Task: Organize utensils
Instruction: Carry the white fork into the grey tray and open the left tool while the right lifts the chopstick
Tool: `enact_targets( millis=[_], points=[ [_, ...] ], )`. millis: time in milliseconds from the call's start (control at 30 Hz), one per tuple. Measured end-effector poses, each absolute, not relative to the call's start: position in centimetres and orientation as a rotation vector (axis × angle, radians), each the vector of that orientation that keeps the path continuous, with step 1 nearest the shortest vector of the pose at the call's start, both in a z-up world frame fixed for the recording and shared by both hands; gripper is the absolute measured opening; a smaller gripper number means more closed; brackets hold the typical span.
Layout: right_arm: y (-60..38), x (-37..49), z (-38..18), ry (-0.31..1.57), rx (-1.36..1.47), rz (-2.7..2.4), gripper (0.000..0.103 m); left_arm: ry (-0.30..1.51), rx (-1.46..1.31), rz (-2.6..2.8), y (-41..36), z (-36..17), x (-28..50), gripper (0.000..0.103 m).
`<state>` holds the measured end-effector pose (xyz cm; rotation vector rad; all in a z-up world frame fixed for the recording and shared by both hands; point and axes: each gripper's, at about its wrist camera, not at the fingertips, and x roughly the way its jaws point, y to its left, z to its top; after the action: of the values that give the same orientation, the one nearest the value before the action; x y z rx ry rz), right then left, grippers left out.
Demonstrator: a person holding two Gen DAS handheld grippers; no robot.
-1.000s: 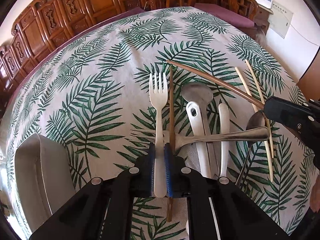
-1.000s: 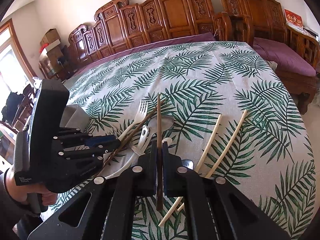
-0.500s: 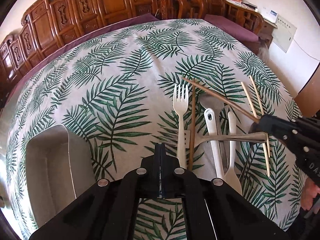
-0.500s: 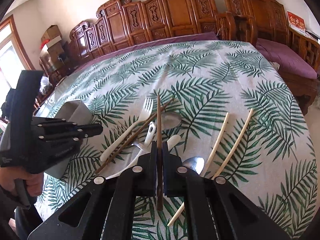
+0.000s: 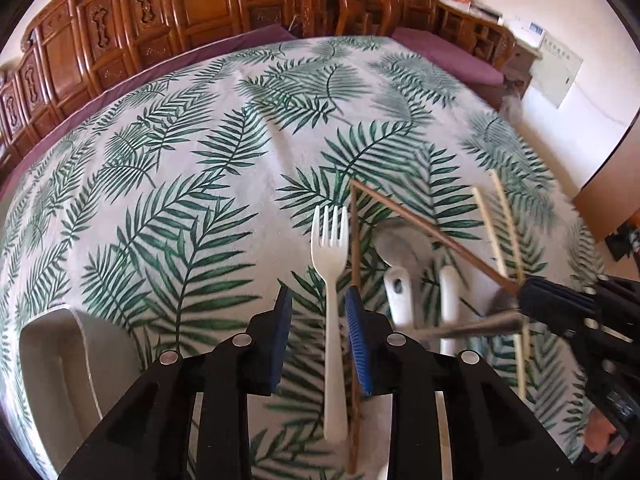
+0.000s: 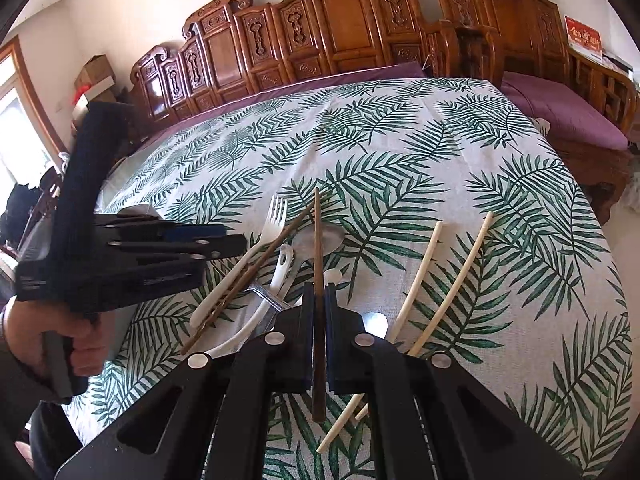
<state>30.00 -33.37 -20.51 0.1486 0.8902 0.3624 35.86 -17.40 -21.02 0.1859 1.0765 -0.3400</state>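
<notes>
The white fork [image 5: 331,300] lies on the counter [image 5: 200,168], its long axis running straight between the left gripper's [image 5: 320,340] parted jaws, tines pointing away. The right gripper [image 6: 319,336] is clamped on a brown chopstick [image 6: 318,264].

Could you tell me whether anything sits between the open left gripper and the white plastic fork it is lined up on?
Nothing visible does: the left gripper is open with the white fork handle already between its fingers. A brown chopstick lies right beside the handle, against the right-hand finger, and might get pinched too.
</notes>
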Motion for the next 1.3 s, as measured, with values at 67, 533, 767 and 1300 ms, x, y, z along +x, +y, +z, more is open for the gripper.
enact_targets(
  millis=[67, 533, 767, 1300],
  points=[
    [-33.4, 30.0, -20.4, 0.886, 0.15, 0.369, 0.006, 1.099, 0.217, -0.346, -18.0, -21.9, 36.4, 0.026],
    [-32.9, 29.7, -20.1, 0.881, 0.147, 0.371, 0.006, 1.11, 0.225, -0.33, -18.0, -21.8, 36.4, 0.005],
    [-32.0, 28.7, -19.4, 0.866, 0.151, 0.371, 0.006, 1.044, 0.18, -0.323, -15.5, -18.4, 34.4, 0.005],
    [-25.0, 25.6, -14.7, 0.804, 0.048, 0.428, 0.006, 0.954, 0.127, -0.265, -5.1, -12.4, 30.0, 0.005]
  ],
)
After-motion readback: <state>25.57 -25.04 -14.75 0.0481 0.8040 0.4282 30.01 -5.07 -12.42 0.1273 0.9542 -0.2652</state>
